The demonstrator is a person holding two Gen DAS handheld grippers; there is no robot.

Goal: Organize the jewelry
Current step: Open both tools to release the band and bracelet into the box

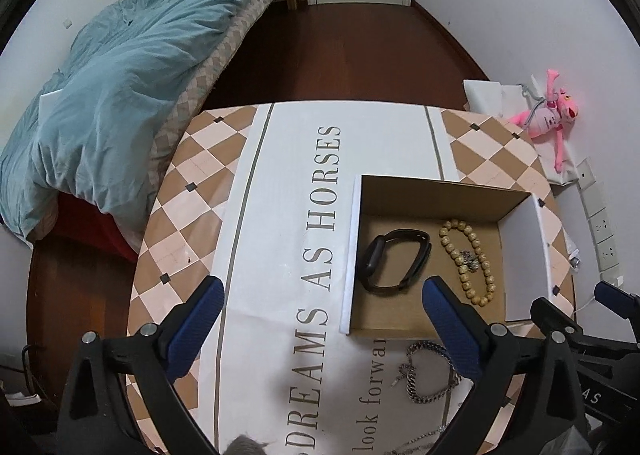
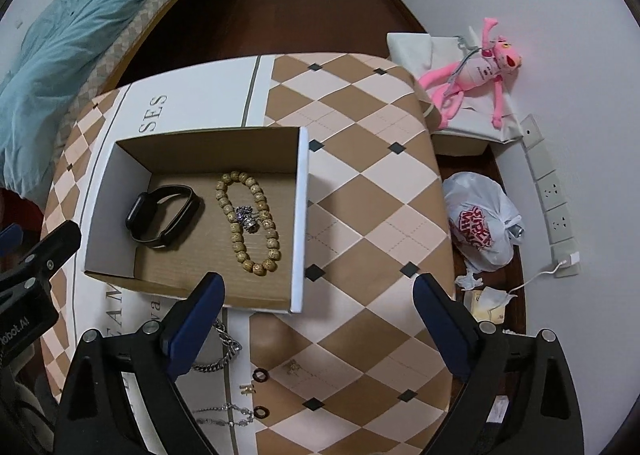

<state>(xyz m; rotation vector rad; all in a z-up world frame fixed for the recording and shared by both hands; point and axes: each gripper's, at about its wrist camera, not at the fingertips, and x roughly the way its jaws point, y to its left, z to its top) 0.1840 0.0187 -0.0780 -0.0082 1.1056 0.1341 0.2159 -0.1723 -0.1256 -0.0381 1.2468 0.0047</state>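
Left gripper (image 1: 320, 319), right gripper (image 2: 316, 315): both wide, empty. I target silver chain bracelet (image 1: 432, 373), lower centre: limp, slippery, light. I pinch across links, not clasp.

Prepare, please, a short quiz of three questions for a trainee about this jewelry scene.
1. True or false: the black band-shaped smartwatch lies inside the open cardboard box.
2. What rests on the tan wooden bead bracelet? A) a small silver charm B) a red ring C) a gold coin
3. Fill in: the silver chain-link bracelet lies ____ the box, on the checkered tablecloth.

Key: 1 true; 2 A, the small silver charm; 3 outside. Both the left gripper and the right gripper are open and hold nothing.
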